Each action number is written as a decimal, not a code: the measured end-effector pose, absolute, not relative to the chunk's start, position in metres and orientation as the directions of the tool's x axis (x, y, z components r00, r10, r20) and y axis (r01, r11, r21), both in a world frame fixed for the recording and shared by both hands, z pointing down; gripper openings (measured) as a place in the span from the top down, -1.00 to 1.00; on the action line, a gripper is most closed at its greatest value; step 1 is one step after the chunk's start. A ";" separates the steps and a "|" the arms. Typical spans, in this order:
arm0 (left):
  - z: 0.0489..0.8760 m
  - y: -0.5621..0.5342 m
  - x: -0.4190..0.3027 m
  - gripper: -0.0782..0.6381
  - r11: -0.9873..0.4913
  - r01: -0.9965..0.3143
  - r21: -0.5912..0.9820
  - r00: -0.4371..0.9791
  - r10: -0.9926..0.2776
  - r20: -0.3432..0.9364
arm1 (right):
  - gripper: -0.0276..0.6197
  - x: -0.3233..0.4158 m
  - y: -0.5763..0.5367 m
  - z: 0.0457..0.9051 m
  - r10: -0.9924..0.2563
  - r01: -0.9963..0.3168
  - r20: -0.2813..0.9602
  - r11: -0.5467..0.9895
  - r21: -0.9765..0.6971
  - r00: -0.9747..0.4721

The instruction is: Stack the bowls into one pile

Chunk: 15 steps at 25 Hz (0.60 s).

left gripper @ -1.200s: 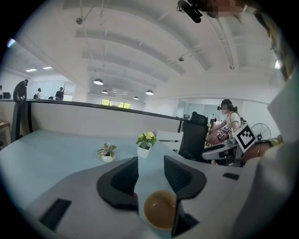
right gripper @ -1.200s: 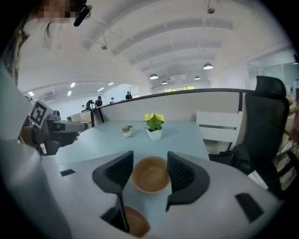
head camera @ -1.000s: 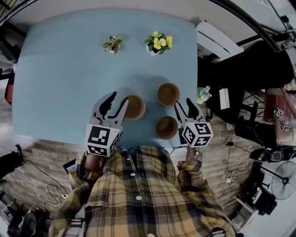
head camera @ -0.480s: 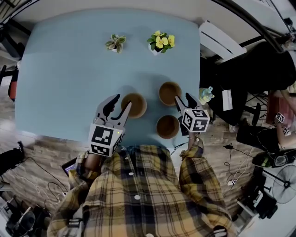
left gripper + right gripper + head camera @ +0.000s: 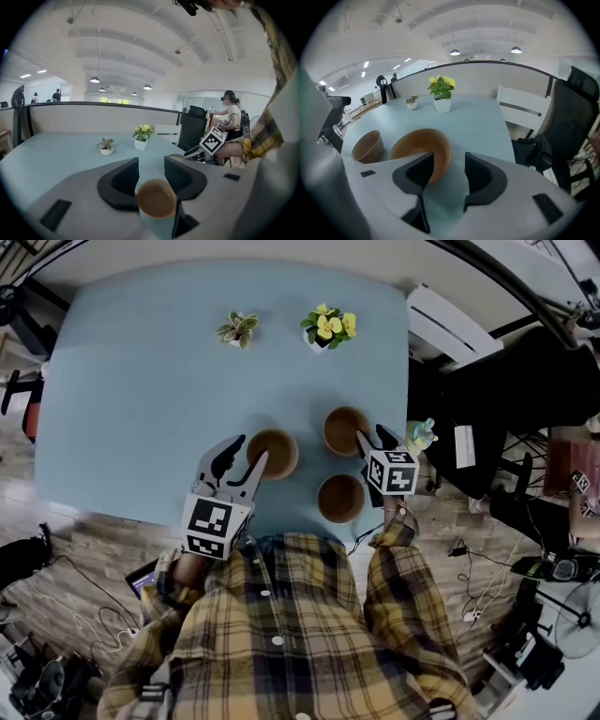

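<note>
Three round brown bowls stand upright, empty and unstacked on a pale blue table [image 5: 141, 381], grouped in a loose triangle near its front edge. The left bowl [image 5: 273, 453] and the far right bowl [image 5: 343, 430] sit side by side with a gap between them. The near bowl [image 5: 340, 498] sits closest to the edge, just in front of the far right bowl and not touching it.

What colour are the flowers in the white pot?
The flowers are yellow; head view shows them best.
</note>
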<state>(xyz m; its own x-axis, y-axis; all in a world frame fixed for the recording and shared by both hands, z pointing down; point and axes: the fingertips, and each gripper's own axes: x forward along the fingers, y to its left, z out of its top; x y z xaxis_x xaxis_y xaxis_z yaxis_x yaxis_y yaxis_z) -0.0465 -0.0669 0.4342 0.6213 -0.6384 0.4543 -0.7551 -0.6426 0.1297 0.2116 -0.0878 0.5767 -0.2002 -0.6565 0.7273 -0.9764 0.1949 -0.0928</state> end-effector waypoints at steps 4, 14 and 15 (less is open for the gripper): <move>0.433 -0.065 -0.043 0.34 -0.647 -0.753 0.123 0.622 -0.637 0.455 | 0.28 0.211 -0.093 0.584 -0.634 -0.973 0.744 0.212 -0.094 -0.210; 0.432 -0.062 -0.046 0.35 -0.637 -0.762 0.117 0.612 -0.648 0.454 | 0.78 0.207 -0.097 0.589 -0.617 -0.961 0.753 0.264 -0.078 -0.230; 0.432 -0.062 -0.046 0.35 -0.637 -0.762 0.117 0.612 -0.648 0.454 | 0.78 0.206 -0.097 0.588 -0.617 -0.961 0.752 0.266 -0.081 -0.234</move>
<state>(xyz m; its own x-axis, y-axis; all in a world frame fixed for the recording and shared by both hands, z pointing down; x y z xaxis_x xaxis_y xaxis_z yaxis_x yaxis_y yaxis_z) -0.0457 -0.0617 0.4323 0.6118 -0.6478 0.4540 -0.7618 -0.6371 0.1174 0.2062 -0.0969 0.5882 -0.2336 -0.6169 0.7515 -0.9607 0.2655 -0.0807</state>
